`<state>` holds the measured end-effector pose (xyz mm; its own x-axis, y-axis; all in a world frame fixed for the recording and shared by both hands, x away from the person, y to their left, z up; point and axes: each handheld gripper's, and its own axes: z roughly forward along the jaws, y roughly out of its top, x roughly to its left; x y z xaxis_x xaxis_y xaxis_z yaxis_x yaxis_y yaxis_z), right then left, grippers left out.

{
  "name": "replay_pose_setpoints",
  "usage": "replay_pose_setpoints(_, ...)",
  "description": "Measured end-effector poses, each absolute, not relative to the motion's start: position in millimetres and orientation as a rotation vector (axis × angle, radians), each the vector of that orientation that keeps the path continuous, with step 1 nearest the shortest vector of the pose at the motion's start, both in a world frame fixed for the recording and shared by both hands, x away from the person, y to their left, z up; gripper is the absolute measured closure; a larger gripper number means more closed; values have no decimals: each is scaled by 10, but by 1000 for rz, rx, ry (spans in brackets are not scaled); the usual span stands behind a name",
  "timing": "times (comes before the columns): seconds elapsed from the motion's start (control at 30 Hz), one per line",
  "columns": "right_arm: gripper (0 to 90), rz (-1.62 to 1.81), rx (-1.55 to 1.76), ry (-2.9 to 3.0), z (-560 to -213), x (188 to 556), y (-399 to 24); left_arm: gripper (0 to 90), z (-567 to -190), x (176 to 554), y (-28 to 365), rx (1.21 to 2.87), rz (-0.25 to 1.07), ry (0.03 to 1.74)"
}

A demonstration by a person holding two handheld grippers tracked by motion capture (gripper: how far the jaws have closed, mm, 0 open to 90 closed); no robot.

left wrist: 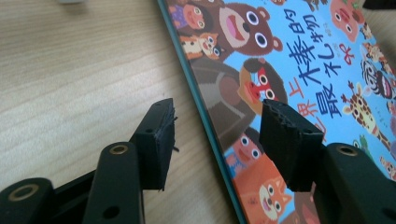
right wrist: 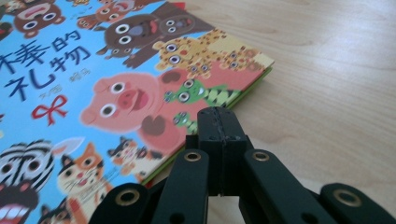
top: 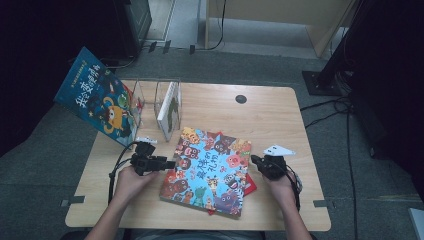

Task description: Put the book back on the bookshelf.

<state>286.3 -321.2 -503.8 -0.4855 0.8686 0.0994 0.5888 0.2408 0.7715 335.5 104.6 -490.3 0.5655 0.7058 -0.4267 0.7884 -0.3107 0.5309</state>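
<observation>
A: From the high view, where does the animal picture book [top: 210, 170] lie?

B: Flat on the wooden table [top: 270, 120], near the person's edge, on top of a red book [top: 250, 186] that peeks out at its right side. The left gripper [top: 167, 163] sits at its left edge, the right gripper [top: 256, 161] at its right edge. Behind, a clear rack [top: 150, 100] holds a thin upright book [top: 169, 111], and a blue book [top: 97, 95] leans at its left.

A: And the left gripper view?

B: The left gripper [left wrist: 217, 135] has its jaws spread apart, straddling the book's [left wrist: 299, 70] teal edge without pressing on it. It has hold of nothing.

A: The right gripper view?

B: The right gripper [right wrist: 219, 123] has its jaws pressed together, empty, with the tip at the book's [right wrist: 116, 84] edge near the corner.
</observation>
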Motion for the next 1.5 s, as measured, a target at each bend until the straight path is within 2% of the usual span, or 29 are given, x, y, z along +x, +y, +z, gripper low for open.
replay_pose_setpoints(0.4, 900, 1109, 1323, 2234, -5066, 2687, -3163, 415, -4977, 3440, 966, 2090, -183, 1204)
replay_pose_setpoints(0.63, 900, 1101, 1288, 2280, -5084, 2673, -3113, 415, -4990, 3424, 943, 2105, -155, 1179)
replay_pose_setpoints(0.97, 900, 1116, 1294, 2294, -5085, 2709, -3116, 300, -4987, 3357, 867, 2123, -112, 1159)
replay_pose_setpoints(1.17, 900, 1118, 1275, 2302, -5085, 2743, -3064, 306, -4981, 3332, 878, 2115, -144, 1178)
replay_pose_setpoints(1.5, 900, 1111, 1269, 2318, -5075, 2788, -3004, 373, -4947, 3317, 890, 2142, -113, 1230)
